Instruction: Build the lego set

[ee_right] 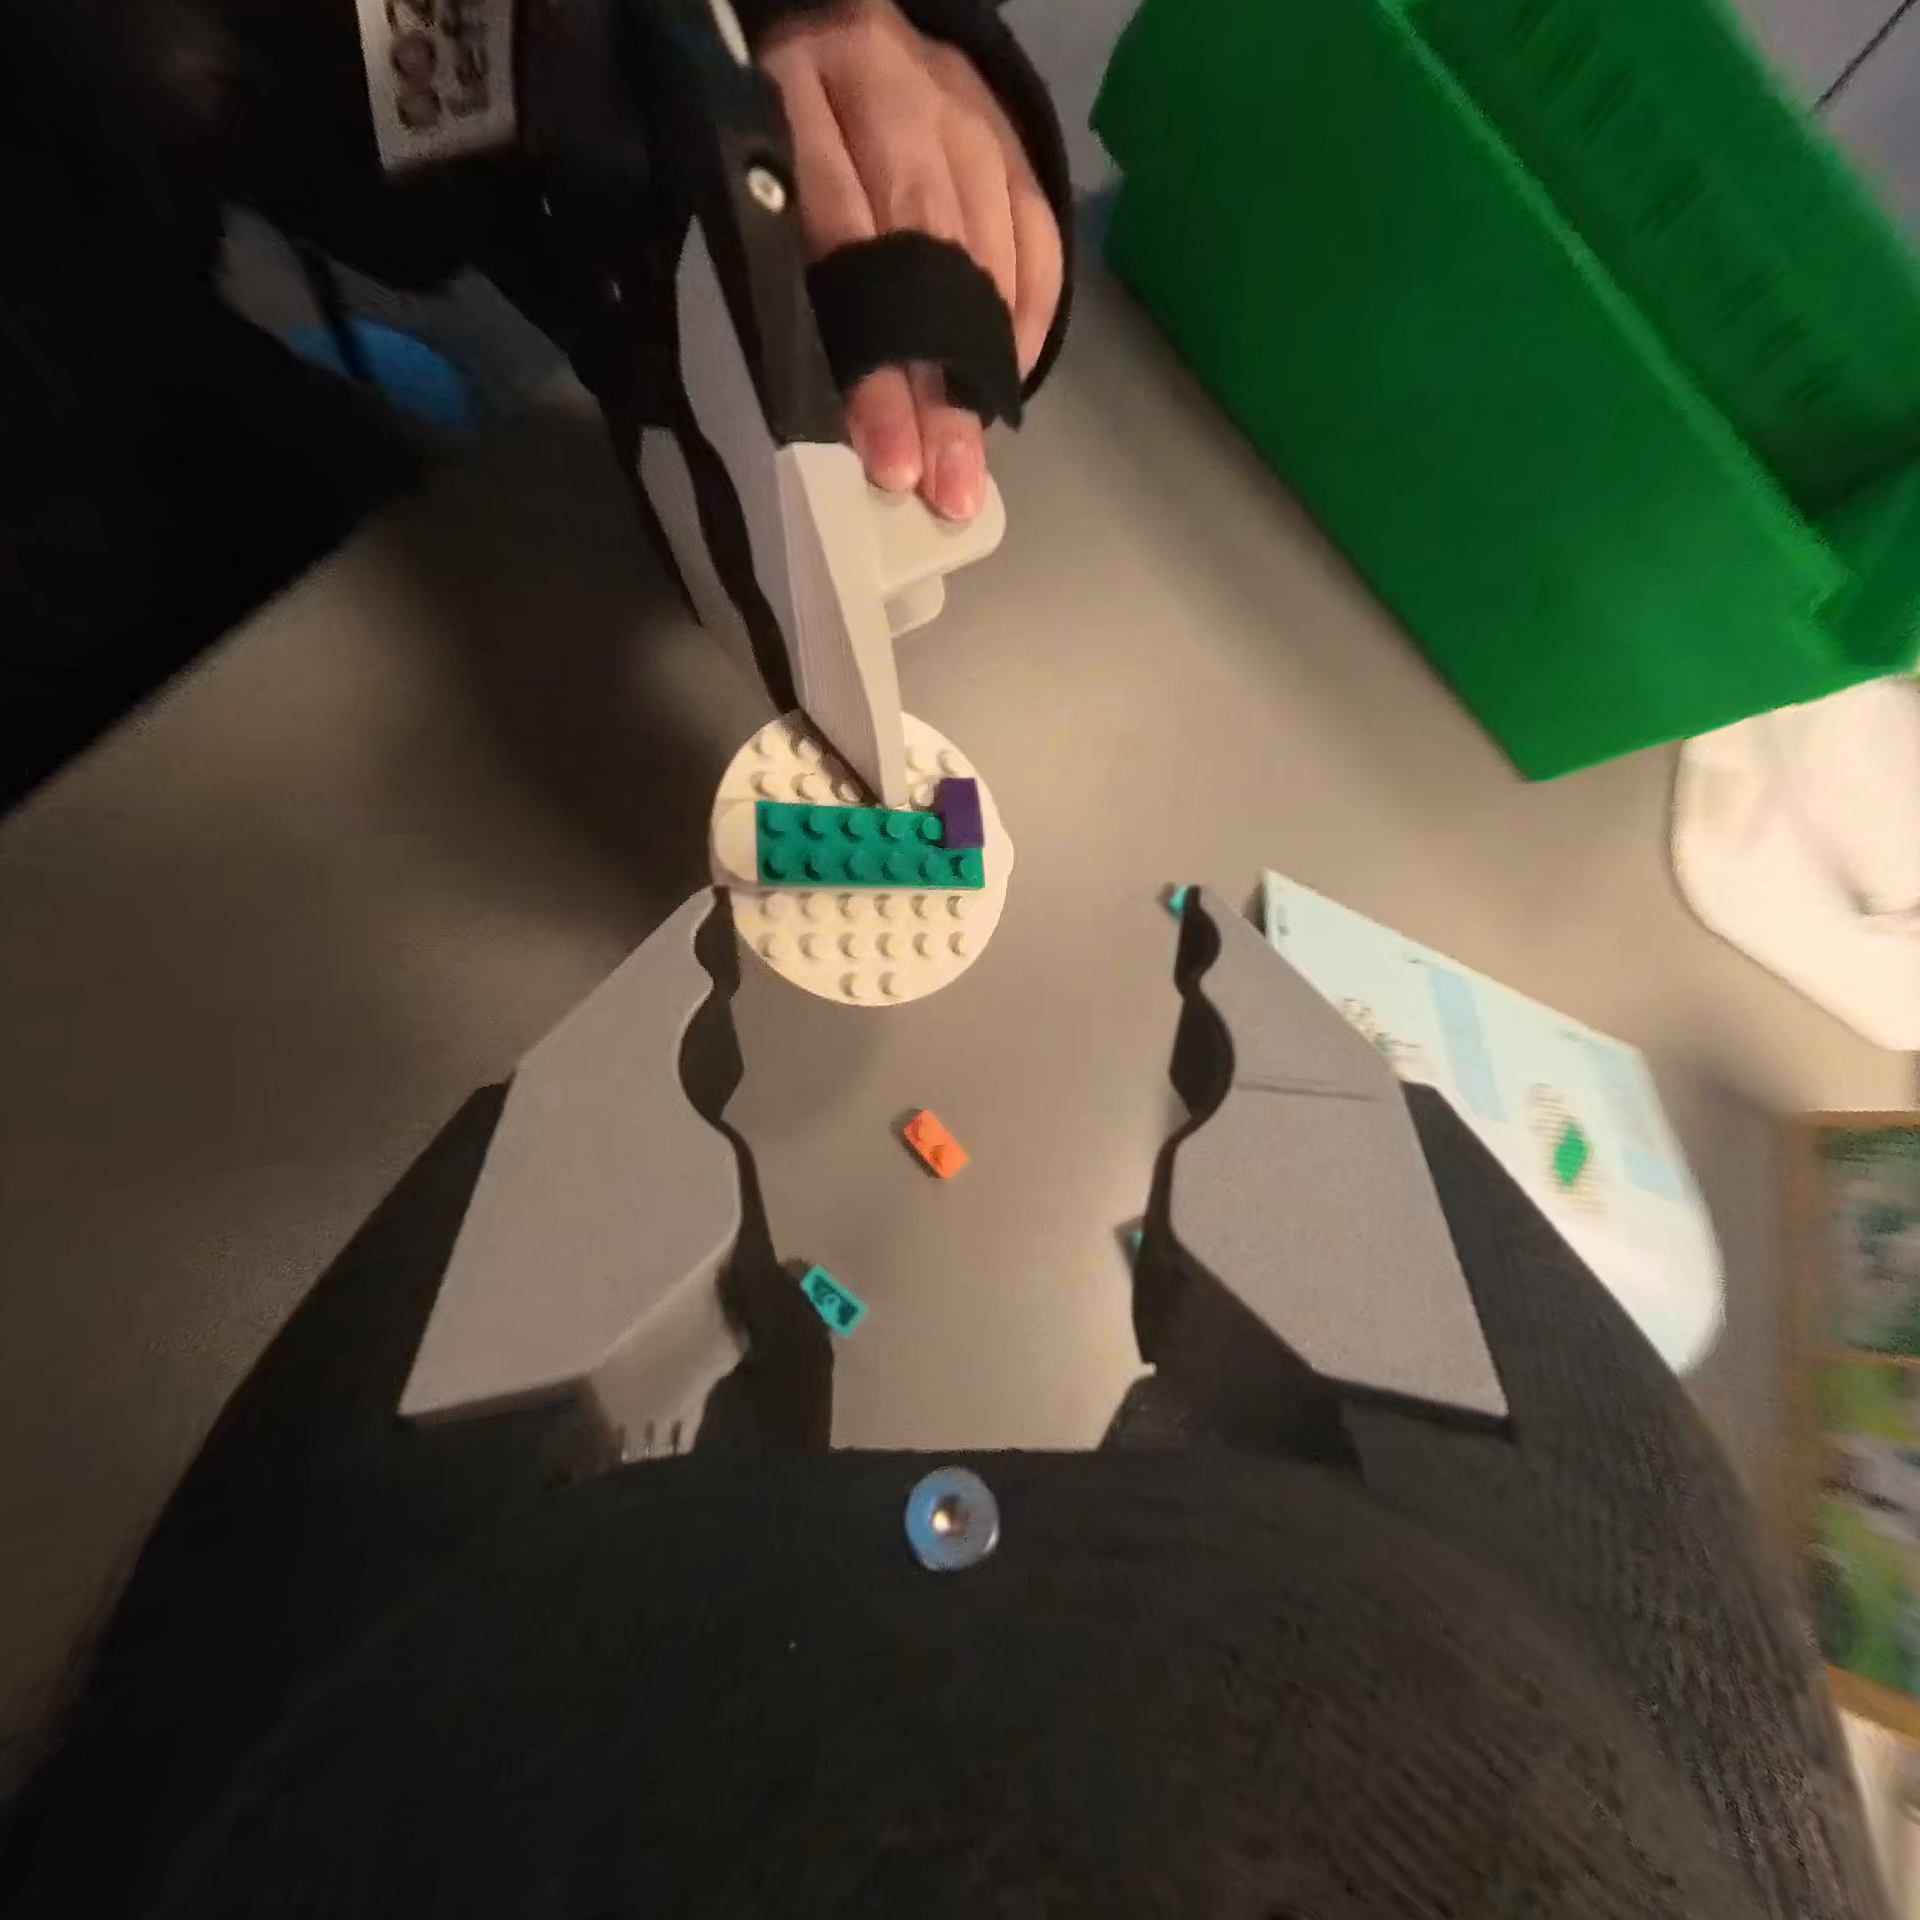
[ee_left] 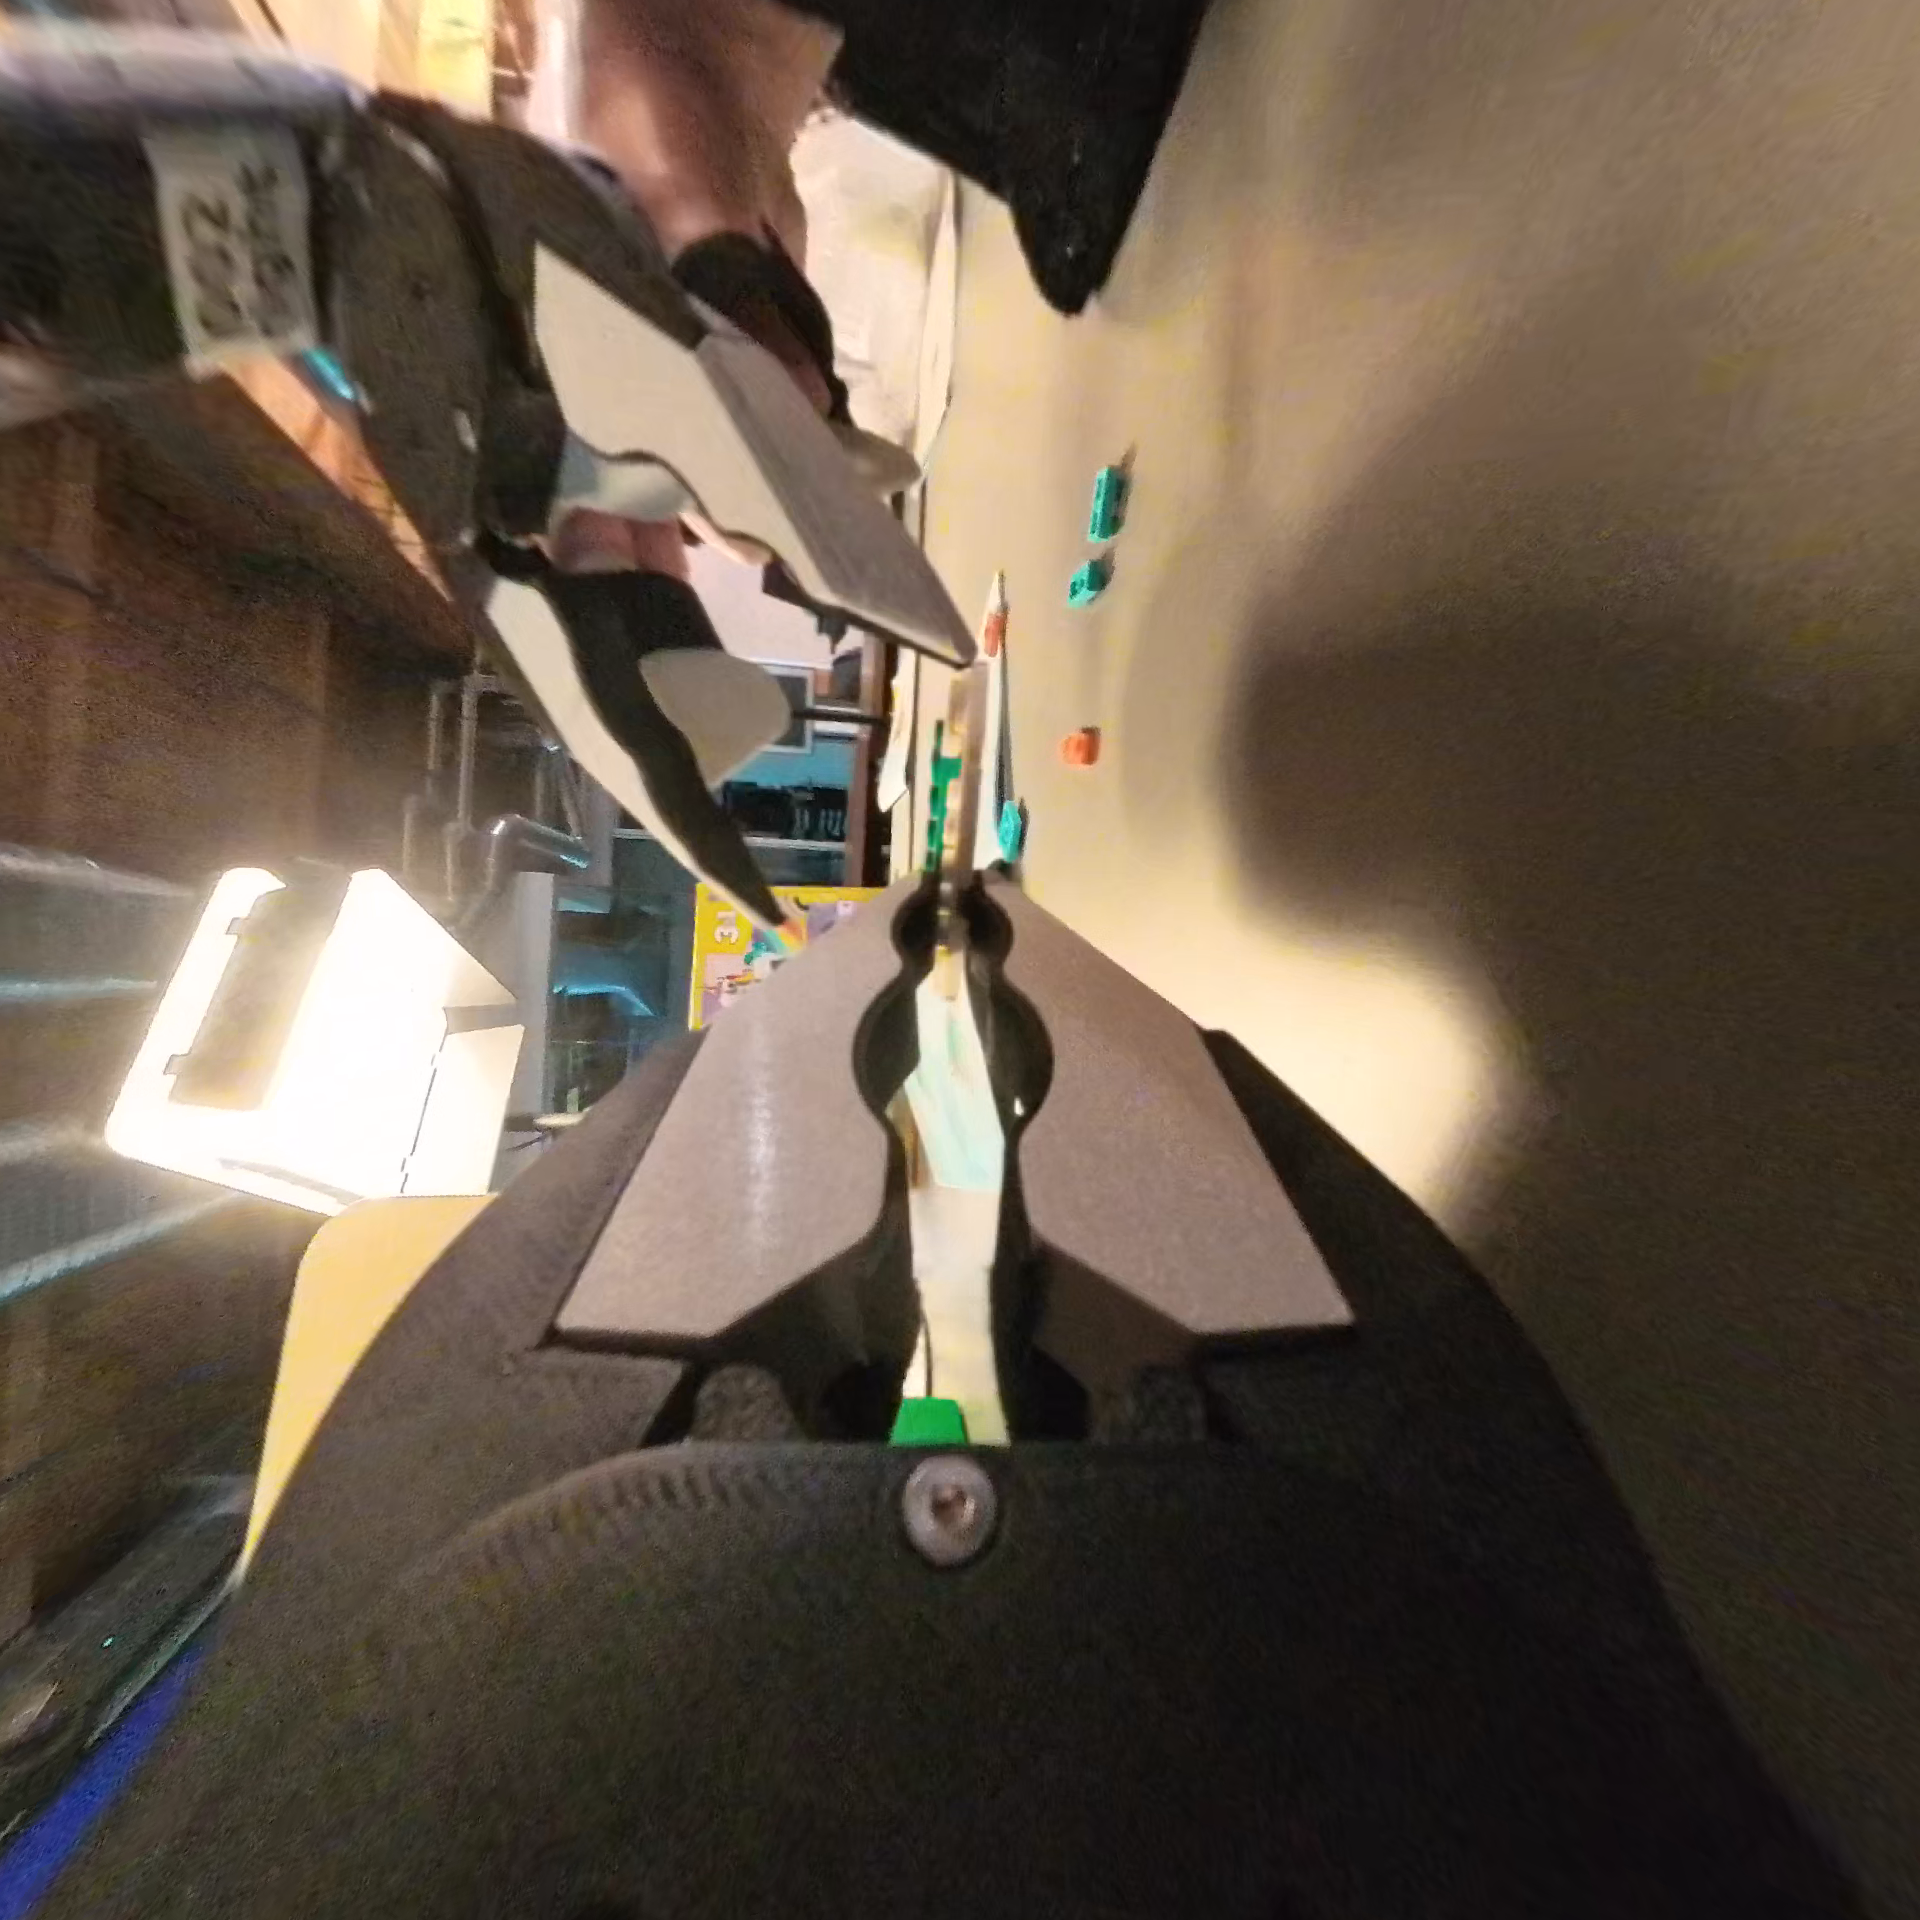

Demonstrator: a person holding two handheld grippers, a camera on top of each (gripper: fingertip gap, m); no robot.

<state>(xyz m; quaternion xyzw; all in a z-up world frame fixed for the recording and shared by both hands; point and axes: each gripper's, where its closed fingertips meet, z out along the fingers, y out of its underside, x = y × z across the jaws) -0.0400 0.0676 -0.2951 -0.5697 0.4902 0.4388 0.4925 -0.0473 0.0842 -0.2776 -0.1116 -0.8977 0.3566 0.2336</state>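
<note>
Grey tabletop (ee_right: pixel 312 831): matte work surface carrying every loose part, so bricks lie within reach of either tool.
Green bin (ee_right: pixel 1507 364): large plastic container at the far right of the right wrist view, set clear of the build area.
Instruction booklet (ee_right: pixel 1475 1091): pale printed sheet lying flat just beside the right tool, probably kept open for reference.
Left gripper (ee_left: pixel 951 914): jaws closed almost fully, clamping the round plate by its edge; the hand (ee_right: pixel 925 208) behind it holds the tool tilted so that the studded face is turned toward the other tool. The plate appears lifted off the table, though this cannot be confirmed.
Right gripper (ee_right: pixel 945 914): jaws spread wide and empty, hovering above the scattered pieces just short of the plate; judged to be between picks, choosing the next brick.
Round white plate (ee_right: pixel 862 935): studded disc serving as the base of the model, seen edge-on in the left wrist view.
Teal plate (ee_right: pixel 862 847): long element pressed across the middle of the disc.
Purple brick (ee_right: pixel 961 810): small block seated at the right end of the teal plate.
Orange brick (ee_right: pixel 935 1143): loose piece on the table between the open fingers, a likely candidate for the next pick.
Turquoise tile (ee_right: pixel 833 1299): small loose piece near the inner edge of one finger.
</note>
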